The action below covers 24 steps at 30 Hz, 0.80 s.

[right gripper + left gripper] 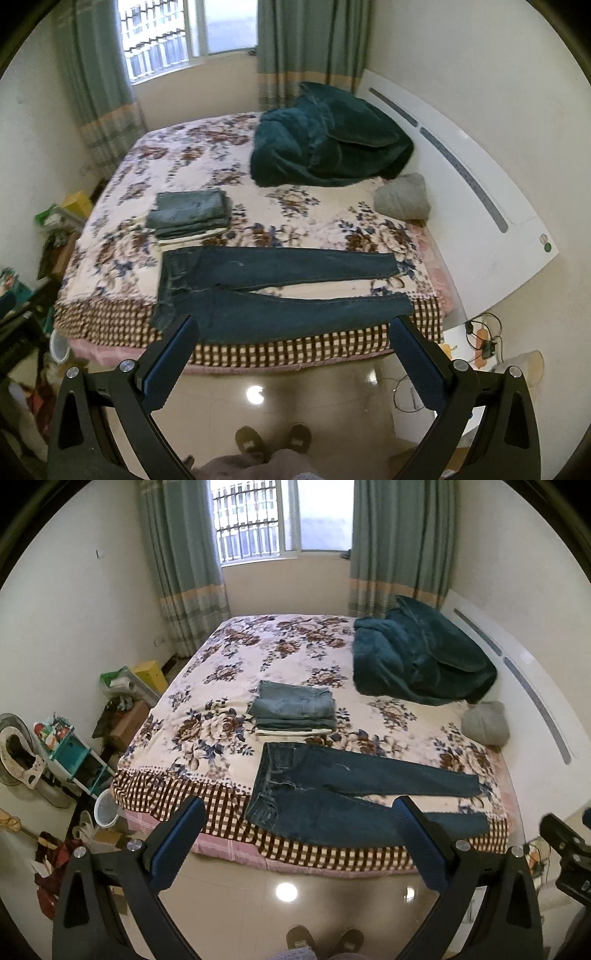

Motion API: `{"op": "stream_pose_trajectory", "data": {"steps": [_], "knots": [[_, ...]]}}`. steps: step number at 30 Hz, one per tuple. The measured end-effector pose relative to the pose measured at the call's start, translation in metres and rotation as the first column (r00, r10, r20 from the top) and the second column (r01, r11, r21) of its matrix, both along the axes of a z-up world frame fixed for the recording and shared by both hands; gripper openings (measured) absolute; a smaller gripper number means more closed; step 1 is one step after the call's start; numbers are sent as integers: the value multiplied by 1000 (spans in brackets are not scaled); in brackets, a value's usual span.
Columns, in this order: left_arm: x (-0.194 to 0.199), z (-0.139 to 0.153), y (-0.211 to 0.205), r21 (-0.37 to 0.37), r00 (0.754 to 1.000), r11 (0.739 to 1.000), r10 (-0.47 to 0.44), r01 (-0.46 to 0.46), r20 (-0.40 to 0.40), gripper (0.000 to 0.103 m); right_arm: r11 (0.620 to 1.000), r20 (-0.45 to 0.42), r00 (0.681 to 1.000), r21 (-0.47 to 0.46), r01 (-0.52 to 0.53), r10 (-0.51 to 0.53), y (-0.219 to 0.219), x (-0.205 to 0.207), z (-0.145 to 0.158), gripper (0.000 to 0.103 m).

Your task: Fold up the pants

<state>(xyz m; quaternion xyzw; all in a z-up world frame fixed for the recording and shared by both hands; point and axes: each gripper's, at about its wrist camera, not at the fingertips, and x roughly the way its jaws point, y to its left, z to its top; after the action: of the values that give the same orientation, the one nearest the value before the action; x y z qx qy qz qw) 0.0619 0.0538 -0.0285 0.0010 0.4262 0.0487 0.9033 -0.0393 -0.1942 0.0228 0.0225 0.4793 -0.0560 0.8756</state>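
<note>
Both grippers [299,808] [293,326] gape — jeans [273,291] flat.

A: Daylight comes in through the window [255,520], which is blown out to near white in both views.

B: The room itself is moderately bright, soft, with no hard shadows on the bed [236,672].

A: 2 round glare spots sit on the glossy floor [236,893] in the left view, 1 in the right [257,395].

B: Strong fisheye bending: the headboard [461,155] curves, and the corners go black.

A: The floral pattern looks smeared, more so in the right view; detail is soft toward the edges.
</note>
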Motion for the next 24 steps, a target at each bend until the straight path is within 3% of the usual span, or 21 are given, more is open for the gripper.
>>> {"op": "stream_pose_trajectory", "data": {"steps": [11,16,20,24], "knots": [[108,-76,25,47,987,995,98,-93,-127,103,999,-99,994,-21,40,-42,-14,149,-111,103],[179,-122,18,79,961,981,188,-176,-201,103,998,-174,983,23,62,-57,-52,259,-194,103],[251,-176,20,92,908,955,296,-282,-298,103,989,-301,950,92,115,-83,-89,350,-284,103],[318,-258,32,59,795,904,402,-424,-455,103,970,-420,898,131,204,-133,-125,425,-380,103]]}}
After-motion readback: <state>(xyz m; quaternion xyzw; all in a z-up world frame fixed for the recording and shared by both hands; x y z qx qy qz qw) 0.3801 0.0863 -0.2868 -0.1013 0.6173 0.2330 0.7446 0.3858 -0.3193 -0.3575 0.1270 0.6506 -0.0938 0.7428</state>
